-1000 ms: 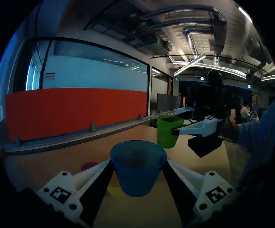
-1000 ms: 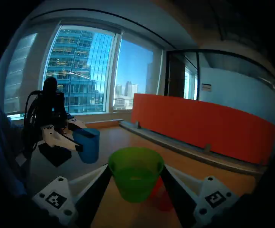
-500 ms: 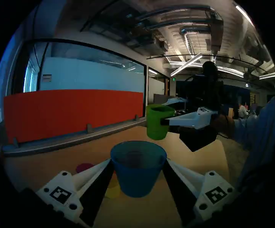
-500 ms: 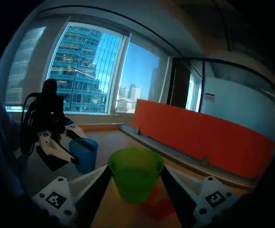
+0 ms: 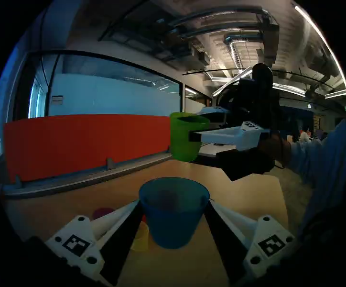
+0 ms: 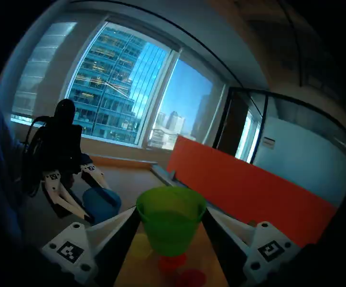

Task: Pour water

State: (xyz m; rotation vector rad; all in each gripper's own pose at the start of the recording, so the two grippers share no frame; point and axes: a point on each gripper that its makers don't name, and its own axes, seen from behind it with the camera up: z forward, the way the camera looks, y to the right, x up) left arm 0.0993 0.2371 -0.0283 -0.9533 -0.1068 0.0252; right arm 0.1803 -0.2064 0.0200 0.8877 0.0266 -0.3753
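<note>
pre-pour alignment, with both vessels upright. left gripper [image 5: 173, 204] is closed on a translucent blue plastic cup [image 5: 174, 220], held low over the pale wooden table [image 5: 254, 201]. right gripper [image 6: 171, 211] is closed on a translucent green plastic cup [image 6: 171, 227]; in the left gripper view this green cup hangs higher than the blue cup's rim and beyond it, apart from it, not tilted. whether water lies in the green cup cannot be told for certain. the next move would call for bringing the green lip over the blue mouth, then tipping slowly while the blue cup stays level. a small yellow cup [image 5: 139, 237], a small pink cup [image 5: 103, 213] and a small red cup [image 6: 170, 262] stand on the table beneath the grippers, where drips or a lowered cup might reach them. an orange partition panel [image 5: 82, 143] backs the table.
</note>
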